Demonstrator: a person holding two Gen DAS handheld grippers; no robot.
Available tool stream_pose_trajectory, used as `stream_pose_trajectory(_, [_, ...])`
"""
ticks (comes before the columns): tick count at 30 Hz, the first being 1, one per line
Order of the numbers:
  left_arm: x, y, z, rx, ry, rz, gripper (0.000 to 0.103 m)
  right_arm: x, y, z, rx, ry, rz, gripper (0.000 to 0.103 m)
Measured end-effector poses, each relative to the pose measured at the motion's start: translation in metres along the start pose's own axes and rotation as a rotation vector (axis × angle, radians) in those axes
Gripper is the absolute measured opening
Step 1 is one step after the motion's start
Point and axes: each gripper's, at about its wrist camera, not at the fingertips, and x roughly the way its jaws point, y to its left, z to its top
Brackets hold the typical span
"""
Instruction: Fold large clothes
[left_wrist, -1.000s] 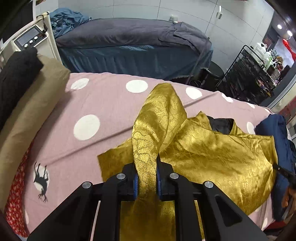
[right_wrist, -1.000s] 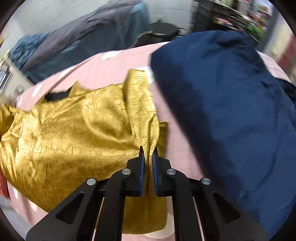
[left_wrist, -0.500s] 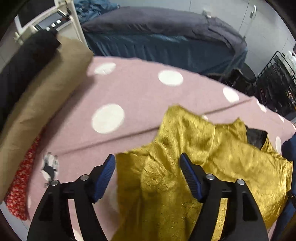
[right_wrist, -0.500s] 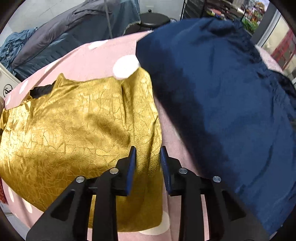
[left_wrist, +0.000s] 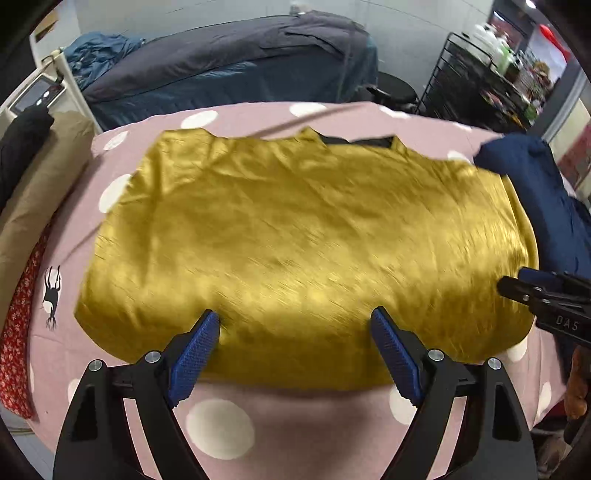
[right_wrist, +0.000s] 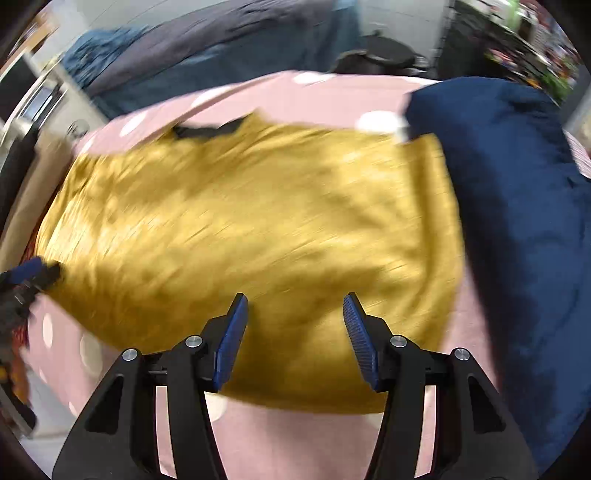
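Observation:
A shiny gold garment (left_wrist: 295, 229) lies spread and flat on the pink bedcover with white dots (left_wrist: 258, 424), its black collar (left_wrist: 354, 142) at the far edge. My left gripper (left_wrist: 294, 315) hovers over the garment's near edge with its jaws opening wide; nothing is pinched between them. My right gripper (right_wrist: 294, 299) is over the near right part of the gold garment (right_wrist: 240, 221), its jaws also opening and holding nothing. Each gripper shows in the other's view: the right gripper (left_wrist: 517, 286) at the right edge, the left gripper (right_wrist: 33, 273) at the left edge. Both views are motion-blurred.
A navy garment (left_wrist: 535, 192) is heaped just right of the gold one and touches its edge. A tan cushion (left_wrist: 33, 199), dark cloth and red floral fabric (left_wrist: 18, 314) line the left side. Behind stand a grey-covered bed (left_wrist: 221, 74) and a black wire rack (left_wrist: 480, 81).
Both grippers were shut on raised folds of the gold garment; they have let go, opened and drawn back toward the near edge. The garment now lies flat and spread out.

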Motion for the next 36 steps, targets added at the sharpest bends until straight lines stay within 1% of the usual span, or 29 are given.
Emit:
stream_pose_trajectory(3, [0.007,-0.011,-0.002,0.016,0.005,0.013,0.082,0.006,0.015,-0.008,-0.015,0.02,0.016,0.054])
stream_pose_trajectory(7, [0.024,0.002,0.008,-0.023,0.035,0.011,0.082,0.016,0.015,-0.009,-0.003,0.052,0.029,0.055])
stream_pose_trajectory(9, [0.032,0.005,0.017,-0.035,0.031,0.01,0.083,0.023,0.012,-0.004,0.018,0.064,0.034,0.055])
stream_pose_trajectory(13, [0.057,0.005,0.03,0.0,0.082,0.042,0.086,0.038,0.003,0.007,0.069,0.108,0.025,0.056])
stream_pose_trajectory(14, [0.066,0.004,0.033,0.005,0.105,0.044,0.087,0.042,0.002,0.009,0.081,0.116,0.027,0.056])
stream_pose_trajectory(17, [0.085,0.007,0.036,-0.019,0.157,0.031,0.091,0.056,0.002,0.013,0.094,0.158,0.021,0.056])
stream_pose_trajectory(19, [0.09,0.006,0.037,-0.025,0.168,0.028,0.096,0.065,0.005,0.014,0.097,0.177,0.013,0.057])
stream_pose_trajectory(21, [0.095,0.003,0.039,-0.013,0.178,0.043,0.096,0.071,0.007,0.014,0.097,0.185,-0.005,0.062])
stream_pose_trajectory(22, [0.097,0.001,0.039,-0.006,0.181,0.051,0.096,0.074,0.008,0.015,0.095,0.186,-0.029,0.069])
stream_pose_trajectory(26, [0.103,-0.002,0.038,0.011,0.174,0.07,0.097,0.085,0.008,0.015,0.102,0.208,-0.029,0.07])
stream_pose_trajectory(30, [0.104,-0.006,0.038,0.028,0.174,0.086,0.097,0.091,0.008,0.016,0.096,0.211,-0.033,0.072])
stream_pose_trajectory(32, [0.107,-0.011,0.038,0.031,0.177,0.091,0.098,0.093,0.007,0.017,0.091,0.208,-0.052,0.081])
stream_pose_trajectory(34, [0.106,-0.014,0.038,0.036,0.18,0.095,0.098,0.096,0.005,0.016,0.1,0.21,-0.05,0.084])
stream_pose_trajectory(36, [0.106,-0.017,0.039,0.039,0.184,0.098,0.098,0.098,0.004,0.018,0.105,0.214,-0.046,0.085])
